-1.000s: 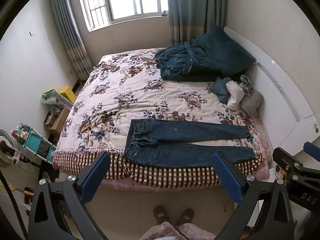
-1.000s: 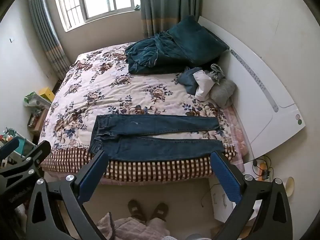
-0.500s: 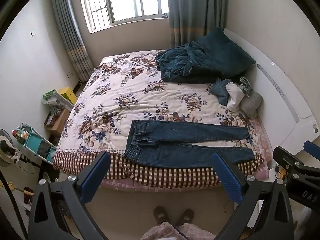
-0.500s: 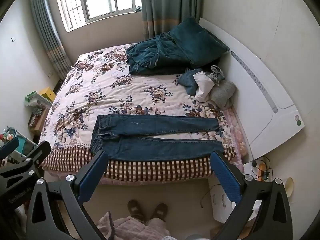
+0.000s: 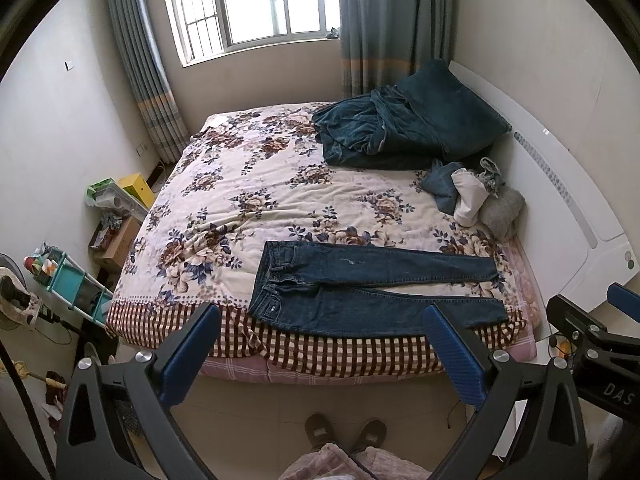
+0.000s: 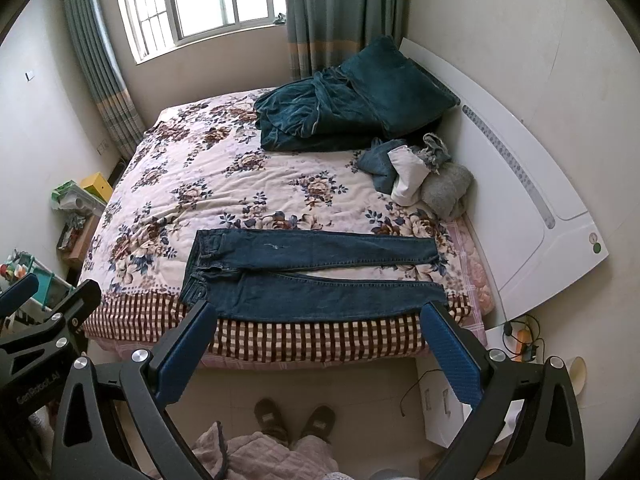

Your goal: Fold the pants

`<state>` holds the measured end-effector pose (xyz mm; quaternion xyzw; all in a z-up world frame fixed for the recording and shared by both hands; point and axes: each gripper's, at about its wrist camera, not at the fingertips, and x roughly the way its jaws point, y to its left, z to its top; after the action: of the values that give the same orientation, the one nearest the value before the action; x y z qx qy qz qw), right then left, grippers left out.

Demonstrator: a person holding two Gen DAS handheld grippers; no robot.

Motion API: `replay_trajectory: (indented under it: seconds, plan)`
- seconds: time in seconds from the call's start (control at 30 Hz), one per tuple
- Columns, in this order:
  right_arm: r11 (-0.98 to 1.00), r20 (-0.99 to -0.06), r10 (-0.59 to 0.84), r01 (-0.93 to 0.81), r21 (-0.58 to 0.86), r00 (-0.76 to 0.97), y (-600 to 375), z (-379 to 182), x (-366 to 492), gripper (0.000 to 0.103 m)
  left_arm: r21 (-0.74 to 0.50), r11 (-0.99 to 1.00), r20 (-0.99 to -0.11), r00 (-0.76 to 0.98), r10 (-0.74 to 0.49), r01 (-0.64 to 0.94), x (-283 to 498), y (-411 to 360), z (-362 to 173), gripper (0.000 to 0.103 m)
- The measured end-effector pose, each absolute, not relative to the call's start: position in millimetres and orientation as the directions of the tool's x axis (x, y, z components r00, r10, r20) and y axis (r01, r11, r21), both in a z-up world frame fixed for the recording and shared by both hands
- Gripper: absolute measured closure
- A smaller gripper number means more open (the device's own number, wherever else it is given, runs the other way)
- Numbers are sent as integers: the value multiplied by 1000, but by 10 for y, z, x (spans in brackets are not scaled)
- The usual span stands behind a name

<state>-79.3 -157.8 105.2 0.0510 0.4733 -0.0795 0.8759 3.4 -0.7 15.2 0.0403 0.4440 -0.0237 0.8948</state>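
Left wrist: right hand-held gripper (image 5: 624,304) reads "DAS"; pants (image 5: 360,292) flat.

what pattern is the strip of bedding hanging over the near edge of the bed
A dark red and cream check on the bedding strip, below the floral top; it shows best in the right wrist view.

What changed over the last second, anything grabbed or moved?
Nothing grabbed. Both views crept slightly, so the bed sits a touch lower in frame. The jeans lie flat and unfolded near the bed's front edge as before. The left gripper and right gripper stay above the floor, jaws wide open and empty.
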Motion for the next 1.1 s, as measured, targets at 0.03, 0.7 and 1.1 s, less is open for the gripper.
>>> replay_trajectory:
  seconds: [0.03, 0.7, 1.1]
  plan:
    - [982, -837, -90, 188, 16, 540, -1580, 1042, -795, 0, 48, 996, -797, 604, -9, 79, 31, 3, 145, 0]
    - [983, -833, -86, 183, 19, 546, -1547, 1268, -817, 0, 48, 996, -791, 612, -10, 78, 39, 10, 222, 0]
    - [983, -831, -85, 182, 20, 550, -1526, 1400, -830, 0, 47, 996, -787, 617, -9, 74, 56, -19, 356, 0]
